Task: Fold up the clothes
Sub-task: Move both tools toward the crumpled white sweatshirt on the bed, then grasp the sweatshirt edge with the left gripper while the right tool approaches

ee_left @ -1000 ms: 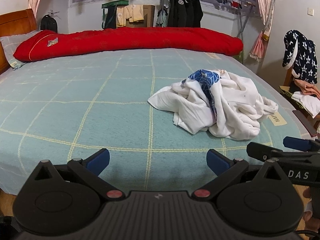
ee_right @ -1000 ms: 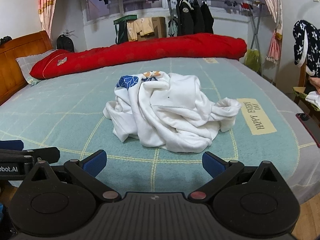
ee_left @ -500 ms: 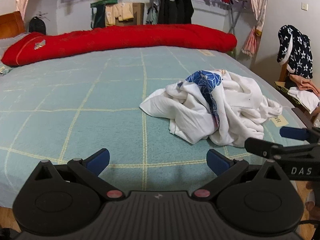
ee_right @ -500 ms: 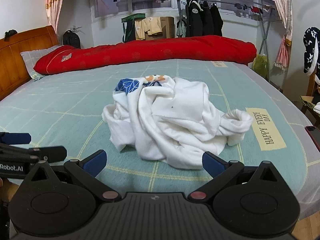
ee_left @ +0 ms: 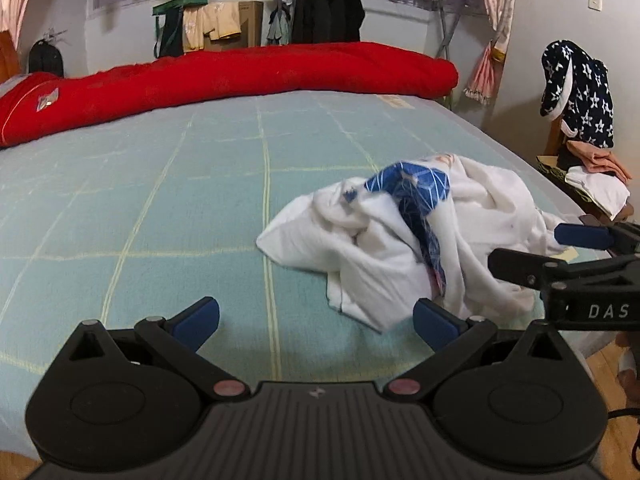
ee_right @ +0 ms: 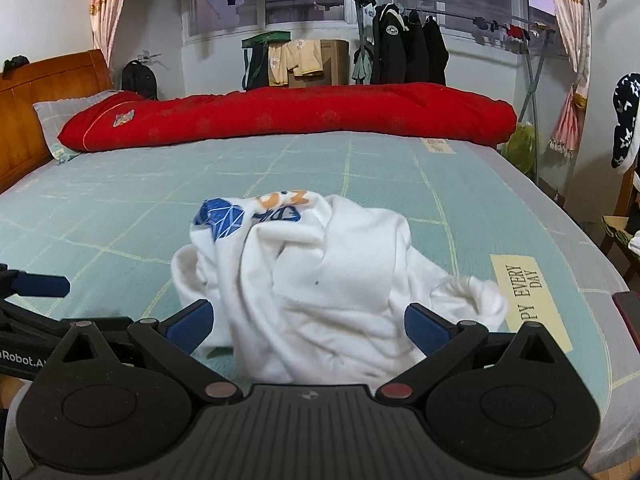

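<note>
On the wide pale-green bed with its yellow grid lines [ee_right: 120, 208], the crumpled white cotton garment with a blue geometric print [ee_right: 320, 280] lies heaped, unfolded. Over the last second both tools have closed in on it: right hand-held gripper [ee_right: 308, 324] now straddles its near edge, left hand-held gripper [ee_left: 316, 320] just beside it, both spread wide and empty, likely poised to grasp.

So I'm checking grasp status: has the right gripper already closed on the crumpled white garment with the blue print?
No, the right gripper is wide open, the crumpled white garment lying loose between its blue pads.
</note>
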Tool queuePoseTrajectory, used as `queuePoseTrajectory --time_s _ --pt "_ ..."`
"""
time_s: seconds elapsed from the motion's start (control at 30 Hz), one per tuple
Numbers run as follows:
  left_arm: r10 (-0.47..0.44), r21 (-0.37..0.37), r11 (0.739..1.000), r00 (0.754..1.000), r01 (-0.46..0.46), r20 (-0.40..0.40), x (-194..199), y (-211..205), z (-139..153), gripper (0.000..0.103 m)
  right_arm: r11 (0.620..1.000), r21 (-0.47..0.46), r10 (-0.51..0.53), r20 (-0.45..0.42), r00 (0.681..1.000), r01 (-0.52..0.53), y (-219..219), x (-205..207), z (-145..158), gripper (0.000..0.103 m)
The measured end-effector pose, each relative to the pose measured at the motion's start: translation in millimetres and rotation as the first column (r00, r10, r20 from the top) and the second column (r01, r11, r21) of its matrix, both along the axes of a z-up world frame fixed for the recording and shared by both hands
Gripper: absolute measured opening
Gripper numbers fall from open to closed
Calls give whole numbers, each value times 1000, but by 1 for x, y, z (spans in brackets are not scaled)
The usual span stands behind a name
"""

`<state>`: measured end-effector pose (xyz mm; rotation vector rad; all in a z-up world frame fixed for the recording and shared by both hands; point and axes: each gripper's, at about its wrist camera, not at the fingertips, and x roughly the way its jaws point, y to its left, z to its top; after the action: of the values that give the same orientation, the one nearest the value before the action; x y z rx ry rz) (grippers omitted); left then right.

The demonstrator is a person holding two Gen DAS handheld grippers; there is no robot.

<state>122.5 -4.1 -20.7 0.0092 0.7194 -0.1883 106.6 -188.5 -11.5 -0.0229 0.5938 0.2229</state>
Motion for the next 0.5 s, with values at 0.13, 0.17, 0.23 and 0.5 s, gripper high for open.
queuePoseTrajectory --time_s 0.13,0.17,0.23,0.5 --pt "25 11 1000 999 -24 -26 13 5 -3 102 1000 1 11 10 1000 -11 -3 7 1 103" --pt "20 3 1000 999 -20 -35 16 8 -4 102 1000 1 14 12 1000 -14 -3 9 1 103" --pt "11 -19 1000 999 -12 -53 20 12 -7 102 1000 2 20 17 1000 -20 -5 13 2 103" --pt "16 -99 995 996 -25 -92 34 31 -17 102 999 3 45 23 999 -45 -9 25 1 103"
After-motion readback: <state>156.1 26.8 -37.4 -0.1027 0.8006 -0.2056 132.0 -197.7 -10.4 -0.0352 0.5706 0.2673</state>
